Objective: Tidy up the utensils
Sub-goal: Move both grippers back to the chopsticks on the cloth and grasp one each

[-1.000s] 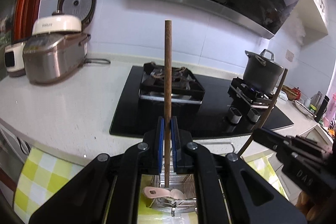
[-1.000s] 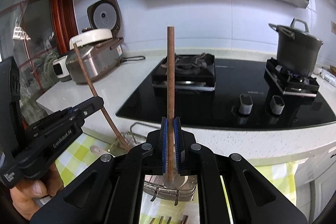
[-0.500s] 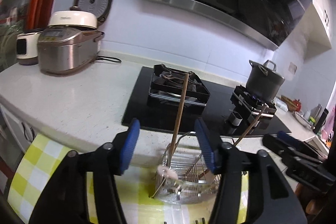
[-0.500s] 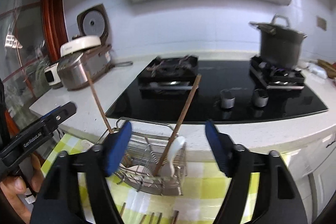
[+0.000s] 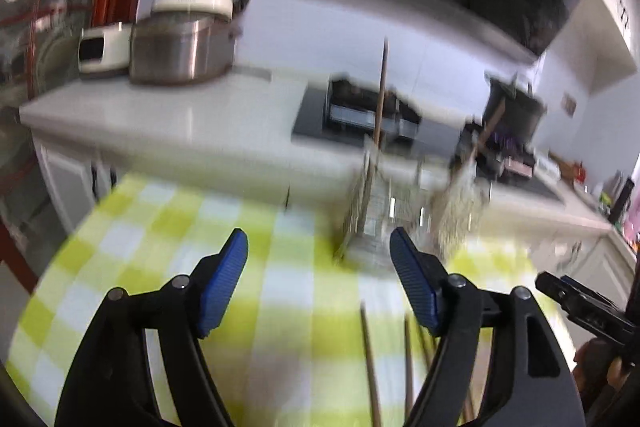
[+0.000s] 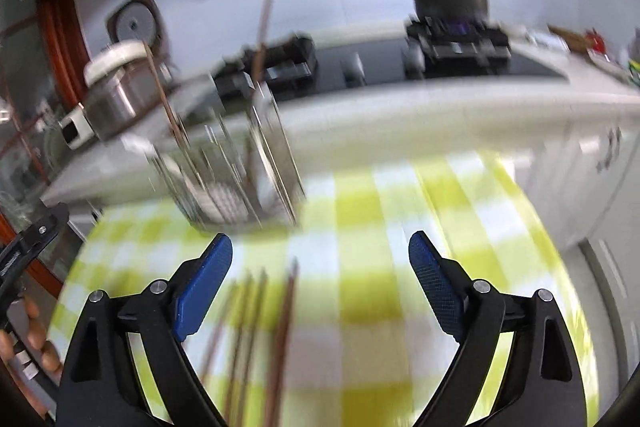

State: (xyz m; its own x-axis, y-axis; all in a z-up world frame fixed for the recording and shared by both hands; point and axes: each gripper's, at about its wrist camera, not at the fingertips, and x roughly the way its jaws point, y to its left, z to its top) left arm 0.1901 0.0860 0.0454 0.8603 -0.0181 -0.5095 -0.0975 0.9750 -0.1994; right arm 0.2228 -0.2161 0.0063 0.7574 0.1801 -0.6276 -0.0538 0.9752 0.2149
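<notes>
Both chopsticks had left the tools since a second before: each had been pinched upright between closed pads, and now stood in the wire rack while both tools had dropped lower, facing the checked cloth.

From the left wrist view, the left tool [image 5: 318,287] had its blue pads wide apart and its jaws were opening further, with nothing between them but the yellow-green checked cloth [image 5: 168,227] on the tabletop. The wire rack [image 5: 384,215] stood on the cloth beyond the right pad, blurred. One chopstick [image 5: 380,99] rose nearly upright from the rack's left part, and a second chopstick [image 5: 486,131] leaned to the right from its right part. Several loose chopsticks [image 5: 370,359] lay on the cloth just beside the right finger. The right tool [image 5: 580,303] showed at the right edge, over a hand [image 5: 596,367].

From the right wrist view, the right tool [image 6: 320,291] was also spread wide, its jaws opening, and it held nothing. The loose chopsticks [image 6: 280,339] lay on the cloth between the pads, nearer the left one, untouched. The rack [image 6: 236,171] stood beyond the left pad, with one stick [image 6: 260,39] rising nearly straight and another [image 6: 164,99] leaning left. The left tool [image 6: 32,247] showed at the left edge, a hand [image 6: 36,343] below it.
</notes>
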